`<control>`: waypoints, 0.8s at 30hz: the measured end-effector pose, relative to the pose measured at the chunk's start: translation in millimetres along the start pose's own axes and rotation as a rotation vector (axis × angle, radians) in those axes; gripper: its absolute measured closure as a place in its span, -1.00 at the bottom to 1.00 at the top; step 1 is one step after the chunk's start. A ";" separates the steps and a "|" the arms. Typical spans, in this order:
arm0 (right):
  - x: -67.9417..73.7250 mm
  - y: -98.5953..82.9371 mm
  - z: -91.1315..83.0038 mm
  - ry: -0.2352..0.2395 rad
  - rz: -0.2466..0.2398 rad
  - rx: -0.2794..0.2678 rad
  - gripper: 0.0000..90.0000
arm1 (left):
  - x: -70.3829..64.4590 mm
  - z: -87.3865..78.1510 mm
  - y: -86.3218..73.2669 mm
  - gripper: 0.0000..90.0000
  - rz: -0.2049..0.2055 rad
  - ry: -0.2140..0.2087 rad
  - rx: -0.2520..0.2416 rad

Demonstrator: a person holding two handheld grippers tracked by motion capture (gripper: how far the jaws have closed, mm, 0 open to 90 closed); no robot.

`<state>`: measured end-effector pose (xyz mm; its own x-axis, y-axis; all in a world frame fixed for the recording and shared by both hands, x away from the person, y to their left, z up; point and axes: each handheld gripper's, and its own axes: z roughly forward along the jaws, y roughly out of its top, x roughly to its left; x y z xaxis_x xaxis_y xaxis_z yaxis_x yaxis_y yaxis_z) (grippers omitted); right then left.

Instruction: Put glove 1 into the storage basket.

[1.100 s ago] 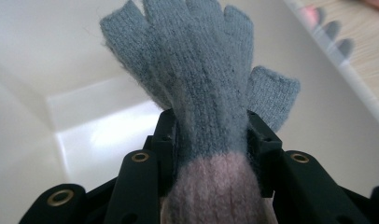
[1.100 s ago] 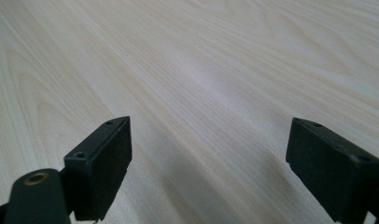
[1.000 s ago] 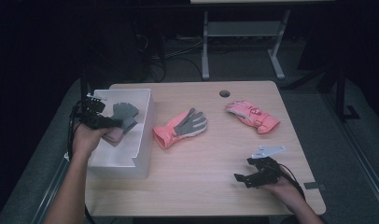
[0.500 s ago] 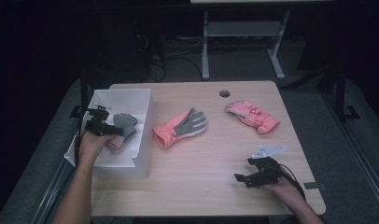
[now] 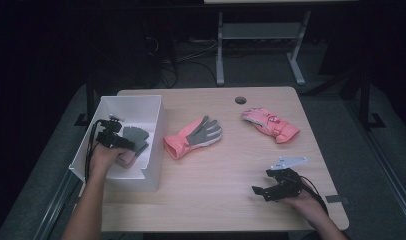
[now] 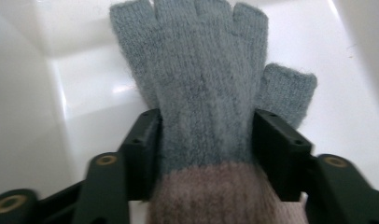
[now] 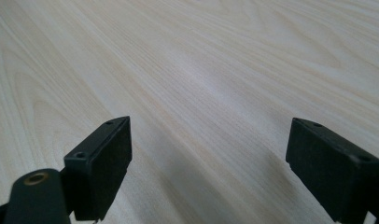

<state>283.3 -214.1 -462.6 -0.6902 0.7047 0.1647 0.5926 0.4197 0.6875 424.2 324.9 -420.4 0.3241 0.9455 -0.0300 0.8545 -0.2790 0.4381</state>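
The grey knit glove [image 6: 204,88], with a brownish-pink cuff, lies inside the white bin [image 5: 153,107] at the left of the high view. In the left gripper view it fills the middle of the frame, its finger ends pointing to the top edge and its thumb sticking out at the right, against the bin's white floor. The left gripper [image 5: 122,140] pinches the glove across the palm just above the cuff, one black jaw pressed against each side of the knit.

A second ago the left gripper held the glove higher, over the bin's far left rim with the grey fingers hanging above the opening; half a second ago it was lower, and now gripper and glove sit down within the bin's walls, nearer the lower left of the frame.

Just right of the bin, in the middle of the wooden table [image 5: 226,200], lies a pink glove with a grey palm [image 5: 195,135], and farther right, toward the upper right of the tabletop, a pink ski glove [image 5: 270,124]; neither has moved.

The right gripper [image 5: 265,186] rests at the lower right of the table in the same spot as before, its jaws spread wide over bare wood with nothing between them.
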 end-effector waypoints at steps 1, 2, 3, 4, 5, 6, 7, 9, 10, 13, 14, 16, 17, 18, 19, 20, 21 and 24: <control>-0.1 0.0 -0.2 -0.001 -0.001 -0.001 -0.69 | -0.8 -0.4 0.8 -0.22 -0.007 0.011 -0.001; -0.1 0.0 -0.3 0.001 0.000 -0.001 -0.69 | -1.3 -1.6 1.9 -0.32 -0.008 0.021 -0.003; 0.0 -0.1 -0.6 0.001 0.001 -0.001 -0.69 | -2.2 -3.6 2.7 -0.41 -0.012 0.026 -0.016; -0.1 -0.2 -0.8 0.001 0.000 0.000 -0.69 | -2.9 -5.7 4.0 -0.47 -0.015 0.026 -0.028; -0.2 -0.2 -0.8 0.002 0.000 0.000 -0.69 | -3.7 -8.1 5.4 -0.53 -0.016 0.027 -0.037; -0.2 -0.2 -0.6 0.001 -0.001 0.000 -0.69 | -4.2 -10.8 6.7 -0.57 -0.012 0.028 -0.048; -0.1 -0.2 -0.5 0.001 -0.001 0.000 -0.69 | -4.4 -14.1 8.1 -0.60 -0.009 0.027 -0.055; 0.4 0.0 -0.5 0.001 -0.002 0.002 -0.69 | -4.5 -21.6 10.9 -0.63 0.003 0.020 -0.074; 0.9 0.2 -0.9 0.003 0.001 0.007 -0.69 | -5.3 -25.6 12.2 -0.64 0.003 0.015 -0.083; 0.7 0.1 -0.8 0.002 0.001 0.007 -0.69 | -7.9 -37.9 16.6 -0.66 0.030 0.004 -0.097; 0.4 0.0 -0.3 0.001 0.000 0.002 -0.69 | -9.1 -42.1 18.0 -0.67 0.037 -0.008 -0.107; 0.6 0.0 -0.3 0.002 0.001 0.003 -0.69 | -12.8 -50.7 21.0 -0.68 0.053 -0.037 -0.132; 0.7 0.2 -0.6 0.001 -0.001 0.008 -0.69 | -14.9 -55.1 22.7 -0.68 0.058 -0.054 -0.142; 1.0 0.2 -0.7 0.002 0.001 0.009 -0.69 | -17.1 -59.3 24.2 -0.68 0.070 -0.069 -0.154; 1.1 0.2 -0.6 0.002 0.000 0.009 -0.69 | -19.5 -63.1 26.1 -0.68 0.080 -0.085 -0.164; 1.2 0.2 -0.5 0.002 0.000 0.009 -0.69 | -22.6 -66.6 27.8 -0.69 0.083 -0.095 -0.174; 1.2 0.2 -0.4 0.002 0.001 0.009 -0.69 | -25.3 -70.1 29.8 -0.69 0.099 -0.103 -0.177; 1.3 0.1 -0.2 0.003 0.000 0.006 -0.69 | -35.2 -77.7 35.5 -0.70 0.119 -0.133 -0.189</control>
<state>282.4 -213.3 -462.2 -0.6912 0.7031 0.1672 0.5955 0.4231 0.6829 411.6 294.7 -334.0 0.4785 0.8744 -0.0805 0.7203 -0.3384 0.6056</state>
